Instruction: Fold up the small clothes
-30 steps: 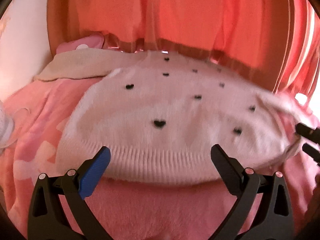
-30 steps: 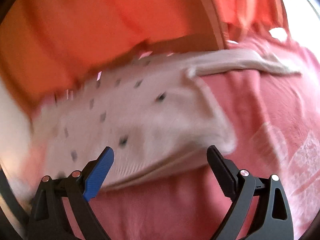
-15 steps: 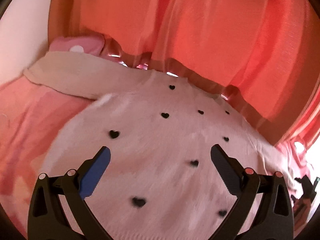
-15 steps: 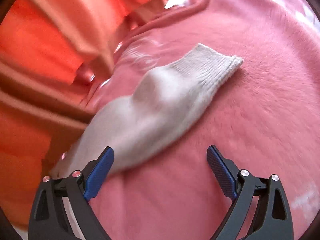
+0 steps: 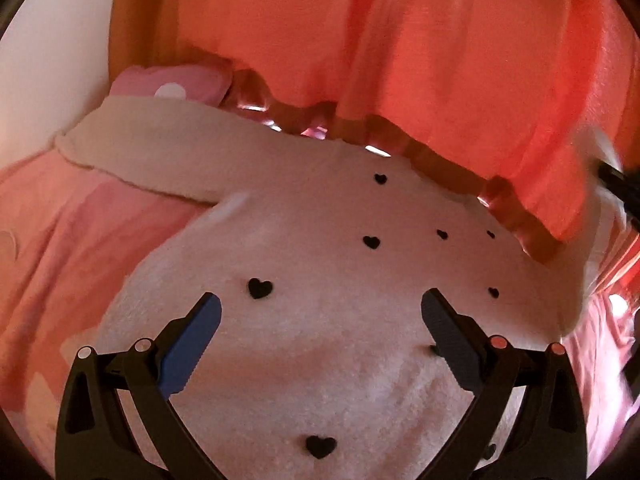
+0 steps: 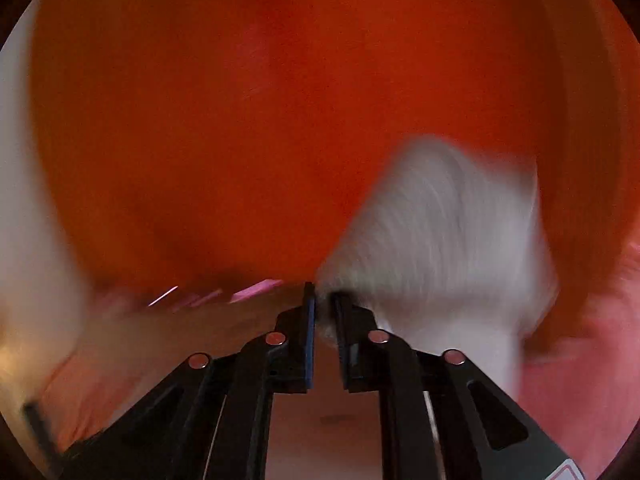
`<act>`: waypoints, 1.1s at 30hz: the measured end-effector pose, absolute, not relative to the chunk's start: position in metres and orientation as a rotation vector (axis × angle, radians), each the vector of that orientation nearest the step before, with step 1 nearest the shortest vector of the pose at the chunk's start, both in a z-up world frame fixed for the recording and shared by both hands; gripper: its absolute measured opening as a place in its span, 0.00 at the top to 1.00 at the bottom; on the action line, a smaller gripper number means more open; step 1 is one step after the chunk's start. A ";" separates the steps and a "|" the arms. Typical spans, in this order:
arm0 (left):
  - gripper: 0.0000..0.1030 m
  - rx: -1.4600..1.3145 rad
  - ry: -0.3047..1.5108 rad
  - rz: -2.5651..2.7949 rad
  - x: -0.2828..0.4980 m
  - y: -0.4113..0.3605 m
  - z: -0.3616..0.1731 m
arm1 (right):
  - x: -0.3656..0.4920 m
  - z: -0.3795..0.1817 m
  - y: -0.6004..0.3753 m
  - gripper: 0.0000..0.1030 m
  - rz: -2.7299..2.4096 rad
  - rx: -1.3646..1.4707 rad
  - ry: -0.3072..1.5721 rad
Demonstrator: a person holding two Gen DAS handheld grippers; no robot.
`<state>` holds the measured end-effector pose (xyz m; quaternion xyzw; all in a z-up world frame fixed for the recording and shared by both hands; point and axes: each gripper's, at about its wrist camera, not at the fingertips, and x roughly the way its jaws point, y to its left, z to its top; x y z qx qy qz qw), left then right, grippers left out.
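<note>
A small cream sweater (image 5: 320, 248) with black hearts lies spread on a pink blanket (image 5: 60, 248). Its left sleeve (image 5: 152, 152) stretches out to the far left. My left gripper (image 5: 320, 316) is open and empty, hovering just over the sweater's body. My right gripper (image 6: 322, 300) is shut on the cuff of the sweater's right sleeve (image 6: 448, 232), which it holds lifted; that view is blurred by motion. The right gripper shows as a dark shape at the right edge of the left wrist view (image 5: 620, 184), with the sleeve raised there.
An orange curtain (image 5: 400, 60) hangs along the far edge of the bed. A pink pillow (image 5: 176, 84) with a white dot lies at the back left. A white wall (image 5: 48, 60) stands to the left.
My right gripper was open over the sleeve half a second ago; now it is shut on the cuff and lifted. My left gripper has moved forward over the sweater and stayed open.
</note>
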<state>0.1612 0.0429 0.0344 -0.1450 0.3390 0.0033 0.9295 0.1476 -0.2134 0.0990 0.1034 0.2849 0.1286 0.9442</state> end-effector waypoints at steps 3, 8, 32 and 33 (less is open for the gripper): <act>0.05 -0.318 0.714 0.003 0.167 0.055 0.030 | 0.145 0.052 -0.141 0.78 0.328 0.160 0.708; 0.05 -0.397 0.733 -0.035 0.187 0.079 0.029 | 0.098 0.022 -0.186 0.53 0.184 0.293 0.767; 0.91 -0.512 0.697 -0.190 0.318 0.061 0.017 | 0.092 -0.019 -0.386 0.93 -0.095 0.747 0.633; 0.91 -0.472 0.726 -0.174 0.320 0.056 0.011 | 0.096 -0.035 -0.387 0.93 -0.145 0.736 0.714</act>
